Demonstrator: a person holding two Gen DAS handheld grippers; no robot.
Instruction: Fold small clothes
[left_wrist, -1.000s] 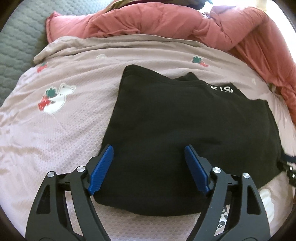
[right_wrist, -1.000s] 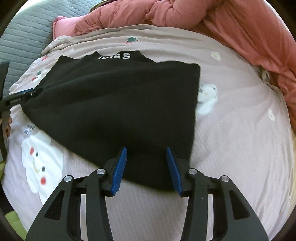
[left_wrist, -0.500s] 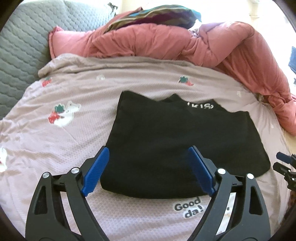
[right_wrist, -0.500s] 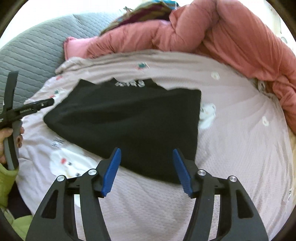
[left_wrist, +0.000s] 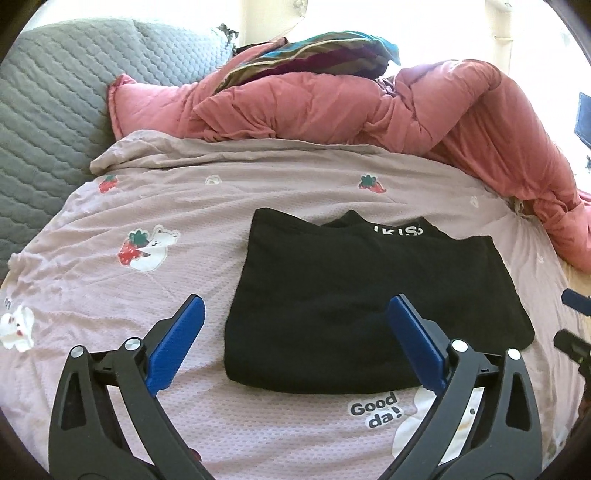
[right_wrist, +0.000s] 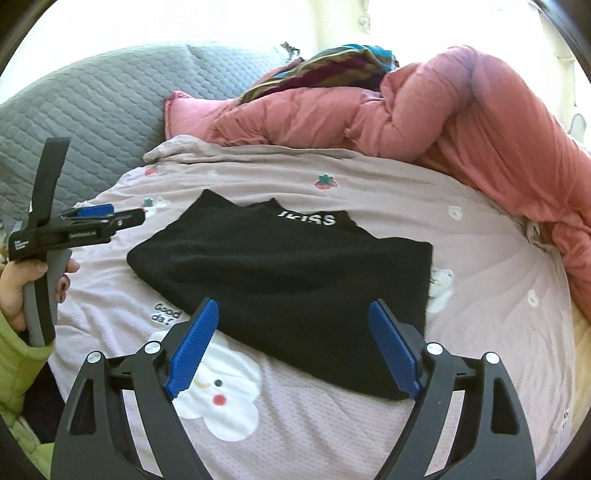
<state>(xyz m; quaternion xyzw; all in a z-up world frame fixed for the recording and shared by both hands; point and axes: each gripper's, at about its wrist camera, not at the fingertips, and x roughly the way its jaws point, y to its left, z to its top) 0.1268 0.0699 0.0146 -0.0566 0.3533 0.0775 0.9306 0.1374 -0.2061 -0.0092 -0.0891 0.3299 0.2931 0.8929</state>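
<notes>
The left gripper (left_wrist: 295, 339) hangs above the near left edge of the black garment (left_wrist: 369, 302), jaws just opened wide and empty. The folded garment lies flat on the mauve printed bedsheet (left_wrist: 207, 229), long axis running left to right, its lettered collar pointing away toward the pink duvet (left_wrist: 332, 107). The right gripper (right_wrist: 295, 347) hangs over its near right edge, jaws likewise just opened, gripping nothing.

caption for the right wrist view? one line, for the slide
Right gripper open above a folded black garment on a lilac cartoon-print bedsheet; left gripper at frame left.
</notes>
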